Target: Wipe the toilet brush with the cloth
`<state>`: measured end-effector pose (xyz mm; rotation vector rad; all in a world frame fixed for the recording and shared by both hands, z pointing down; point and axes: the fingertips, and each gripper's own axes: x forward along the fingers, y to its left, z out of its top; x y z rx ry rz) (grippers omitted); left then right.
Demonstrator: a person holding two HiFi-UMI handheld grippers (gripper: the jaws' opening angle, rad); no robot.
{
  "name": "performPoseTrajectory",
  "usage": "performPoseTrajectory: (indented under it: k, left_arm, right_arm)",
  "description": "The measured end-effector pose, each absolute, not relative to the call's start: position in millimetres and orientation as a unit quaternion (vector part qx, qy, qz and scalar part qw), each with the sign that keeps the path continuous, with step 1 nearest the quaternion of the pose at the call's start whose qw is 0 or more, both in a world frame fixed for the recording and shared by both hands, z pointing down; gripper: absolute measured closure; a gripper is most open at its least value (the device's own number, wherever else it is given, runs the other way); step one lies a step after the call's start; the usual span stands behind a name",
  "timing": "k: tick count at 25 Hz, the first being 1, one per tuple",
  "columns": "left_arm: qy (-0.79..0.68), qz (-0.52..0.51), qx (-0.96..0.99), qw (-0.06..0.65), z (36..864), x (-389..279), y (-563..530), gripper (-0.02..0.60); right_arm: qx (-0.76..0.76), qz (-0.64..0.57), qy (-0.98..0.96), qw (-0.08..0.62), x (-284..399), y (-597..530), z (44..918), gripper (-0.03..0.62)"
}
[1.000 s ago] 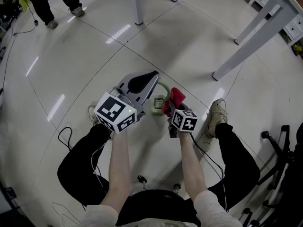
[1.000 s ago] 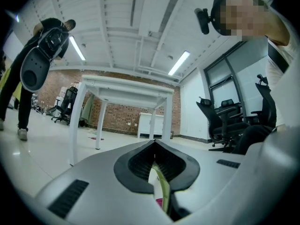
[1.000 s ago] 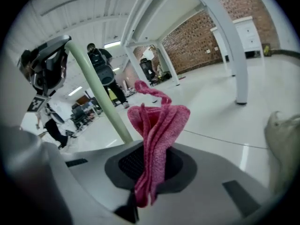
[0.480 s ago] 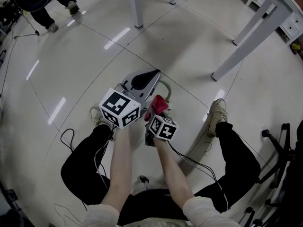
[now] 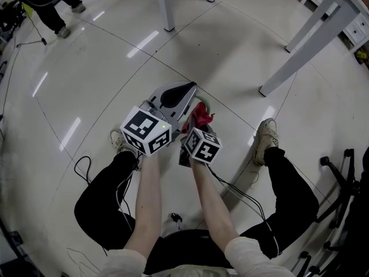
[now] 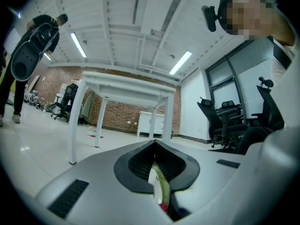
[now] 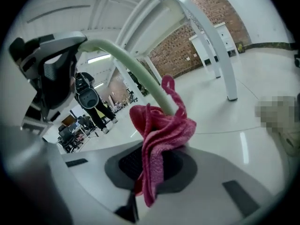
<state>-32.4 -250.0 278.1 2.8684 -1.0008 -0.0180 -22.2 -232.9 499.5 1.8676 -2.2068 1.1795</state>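
My left gripper (image 5: 180, 94) points level and is shut on the pale green handle (image 6: 160, 187) of the toilet brush, which shows as a thin strip between its jaws. The curved handle (image 7: 126, 60) arcs from the left gripper (image 7: 49, 69) down to a red cloth (image 7: 161, 132). My right gripper (image 7: 149, 175) is shut on that cloth, which is bunched around the handle. In the head view the red cloth (image 5: 201, 115) sits just right of the left jaws, ahead of the right gripper (image 5: 194, 127). The brush head is hidden.
White table legs (image 5: 300, 56) stand at the back right and a further leg (image 5: 166, 7) at the back middle. The holder's shoes (image 5: 264, 138) rest on the shiny tiled floor, with cables (image 5: 81, 166) trailing left. A chair base (image 5: 340, 183) is at right. Another person (image 5: 52, 4) stands far left.
My right gripper has carried the red cloth leftward and up along the handle, close beside the left jaws, and rolled a little. The left gripper has stayed put.
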Motion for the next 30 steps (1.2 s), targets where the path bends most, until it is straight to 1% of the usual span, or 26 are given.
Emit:
performPoseTrajectory:
  k: [6,11,17,21,24,27,30]
  left_arm:
    - [-0.328,-0.002,0.943,0.05,278.7,-31.2,-251.6,0.577]
    - [-0.325,0.004,0.944,0.058,279.6,-31.3,-251.2,0.577]
    - [-0.322,-0.003,0.944,0.068,279.0,-30.2,-250.1,0.577]
    - [-0.321,-0.009,0.944,0.075,278.6,-28.3,-248.5,0.577]
    - [-0.327,-0.012,0.942,0.076,277.9,-29.7,-248.9,0.577]
    - [-0.371,-0.01,0.926,0.07,278.9,-42.2,-251.7,0.577]
    - [-0.441,-0.028,0.894,0.071,283.7,-71.4,-245.5,0.577]
  right_arm:
    - [0.601,0.278,-0.749,-0.041,-28.4,-252.0,413.8,0.562]
    - [0.576,0.203,-0.791,-0.037,-44.2,-249.7,370.7,0.562]
    - [0.536,0.129,-0.834,-0.026,-57.0,-243.4,350.8,0.562]
    - [0.524,0.122,-0.843,-0.024,-55.0,-240.2,349.6,0.562]
    - [0.515,0.114,-0.849,-0.009,-56.0,-237.6,349.4,0.563]
    - [0.503,0.102,-0.858,0.012,-53.8,-228.8,347.5,0.562]
    - [0.5,0.096,-0.86,0.021,-37.6,-212.3,343.3,0.562]
